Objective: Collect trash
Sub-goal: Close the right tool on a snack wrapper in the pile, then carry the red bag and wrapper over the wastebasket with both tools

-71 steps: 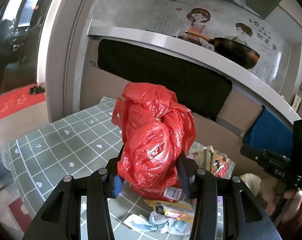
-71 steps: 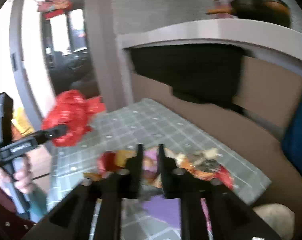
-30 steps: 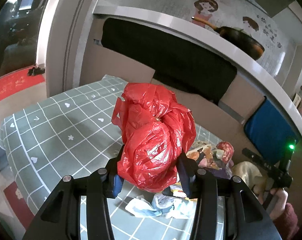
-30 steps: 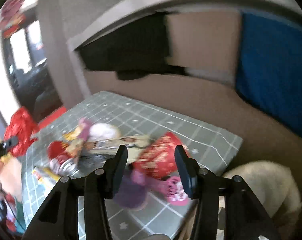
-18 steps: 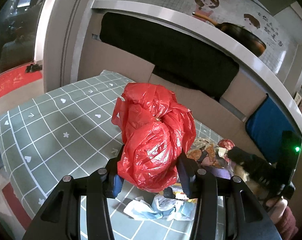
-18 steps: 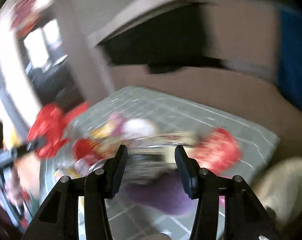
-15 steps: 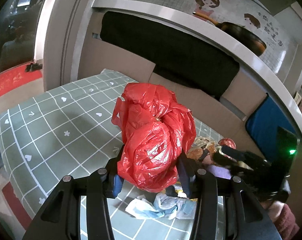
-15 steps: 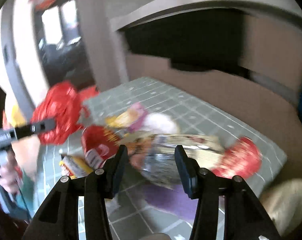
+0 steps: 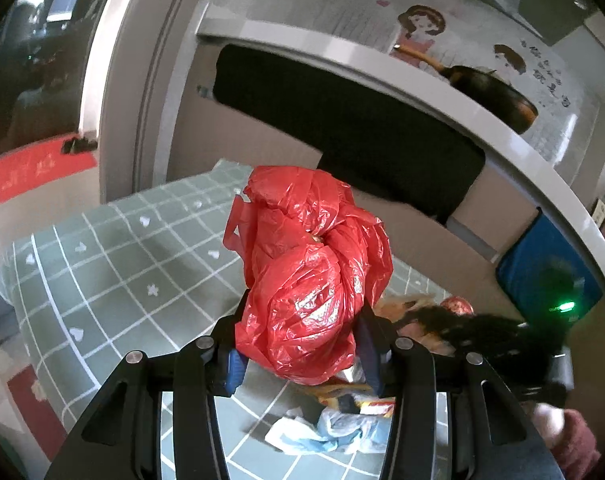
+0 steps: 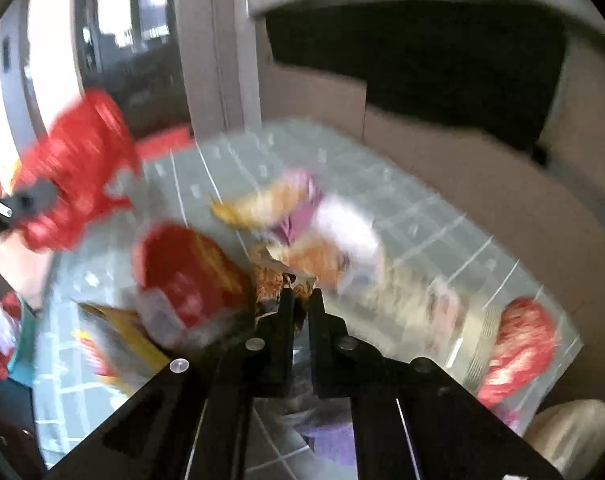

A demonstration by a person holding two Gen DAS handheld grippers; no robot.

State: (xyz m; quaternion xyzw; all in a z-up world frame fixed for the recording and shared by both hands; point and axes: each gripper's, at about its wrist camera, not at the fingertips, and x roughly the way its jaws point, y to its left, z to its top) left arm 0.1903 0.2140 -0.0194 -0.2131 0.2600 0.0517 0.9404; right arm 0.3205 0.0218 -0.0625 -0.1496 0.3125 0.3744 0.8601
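My left gripper [image 9: 302, 360] is shut on a bunched red plastic bag [image 9: 310, 272], held up over the green checked tablecloth [image 9: 122, 264]. That bag [image 10: 74, 168] also shows blurred at the left of the right wrist view. My right gripper [image 10: 301, 304] has its jaws drawn close together on a crinkled orange-brown wrapper [image 10: 274, 284] in the litter pile. In the left wrist view the right gripper [image 9: 462, 332] is a dark blur over the same pile. A red snack packet [image 10: 190, 272] lies just left of the pinched wrapper.
Crumpled white-blue tissue [image 9: 334, 432] lies near the table's front. A round red packet [image 10: 518, 344] sits by the right table edge and a purple wrapper [image 10: 330, 440] under my right fingers. A brown panel [image 9: 422, 240] and a blue cushion [image 9: 542, 272] stand behind the table.
My right gripper swung left across the litter pile, and its jaws went from wide apart to closed on the orange-brown wrapper. The left gripper kept still with the red bag.
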